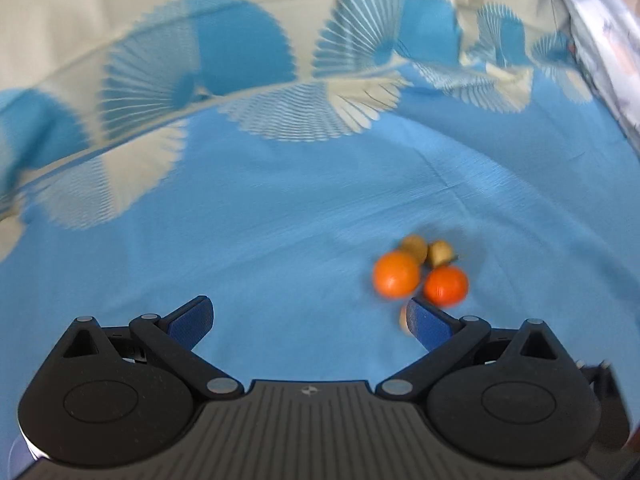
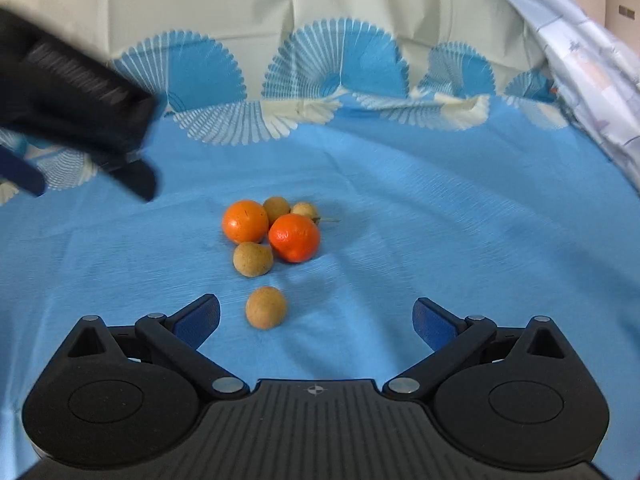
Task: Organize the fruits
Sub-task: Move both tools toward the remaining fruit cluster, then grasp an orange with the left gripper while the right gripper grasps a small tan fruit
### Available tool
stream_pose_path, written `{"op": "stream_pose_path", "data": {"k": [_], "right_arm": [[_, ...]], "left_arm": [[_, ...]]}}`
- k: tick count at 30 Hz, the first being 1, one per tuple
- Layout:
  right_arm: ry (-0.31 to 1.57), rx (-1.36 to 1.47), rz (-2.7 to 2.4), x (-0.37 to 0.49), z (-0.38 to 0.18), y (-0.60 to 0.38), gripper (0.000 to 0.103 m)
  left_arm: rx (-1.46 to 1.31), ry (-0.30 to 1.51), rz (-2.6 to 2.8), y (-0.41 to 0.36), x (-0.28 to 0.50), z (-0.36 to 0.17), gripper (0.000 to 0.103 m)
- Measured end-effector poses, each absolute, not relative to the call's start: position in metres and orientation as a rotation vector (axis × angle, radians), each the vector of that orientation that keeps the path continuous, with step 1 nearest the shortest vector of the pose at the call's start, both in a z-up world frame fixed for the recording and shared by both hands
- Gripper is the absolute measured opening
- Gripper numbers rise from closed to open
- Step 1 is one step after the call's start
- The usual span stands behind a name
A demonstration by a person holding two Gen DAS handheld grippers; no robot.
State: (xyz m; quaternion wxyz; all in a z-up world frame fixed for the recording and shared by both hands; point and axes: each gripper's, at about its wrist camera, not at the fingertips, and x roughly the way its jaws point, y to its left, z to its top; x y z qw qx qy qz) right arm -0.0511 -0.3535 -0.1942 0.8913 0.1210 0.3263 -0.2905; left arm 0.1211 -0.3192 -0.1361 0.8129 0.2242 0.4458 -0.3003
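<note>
Two oranges (image 2: 245,221) (image 2: 294,237) lie touching on the blue cloth, with several small round brown fruits around them. One brown fruit (image 2: 266,307) sits apart, just ahead of my right gripper (image 2: 316,312), which is open and holds nothing. In the blurred left wrist view, both oranges (image 1: 396,273) (image 1: 445,286) lie right of centre, just beyond the right fingertip (image 1: 424,320), which partly hides a brown fruit (image 1: 402,317). My left gripper (image 1: 308,314) is open and empty. It also shows in the right wrist view, where the left gripper (image 2: 94,192) hovers up left of the pile.
The blue cloth (image 2: 440,220) with white fan patterns covers the whole surface and rises into a cream backdrop (image 2: 320,0) behind. A pale patterned fabric (image 2: 592,80) hangs along the right edge. Bare cloth stretches left and right of the fruit pile.
</note>
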Motion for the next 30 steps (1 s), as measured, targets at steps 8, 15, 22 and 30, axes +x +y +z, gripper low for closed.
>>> {"op": "stream_pose_path", "data": {"k": [8,15,22,30], "right_arm": [[0.699,0.156,-0.575,-0.038,-0.213,-0.358,0.062],[0.7,0.108,-0.577,-0.043,-0.208,-0.35,0.027],[0.624,0.129,-0.643,-0.057,-0.199,-0.354,0.026],[0.559,0.157,-0.676,-0.089,-0.16,-0.347,0.027]], "left_arm": [[0.523,1.0,-0.708,-0.369,0.142,-0.188,0.103],[0.466,1.12,-0.728,-0.364,0.145,-0.183,0.04],[0.481,0.994,-0.705,-0.328,0.119,-0.141,0.04],[0.424,0.921,-0.621,-0.209,0.061,-0.054,0.04]]}}
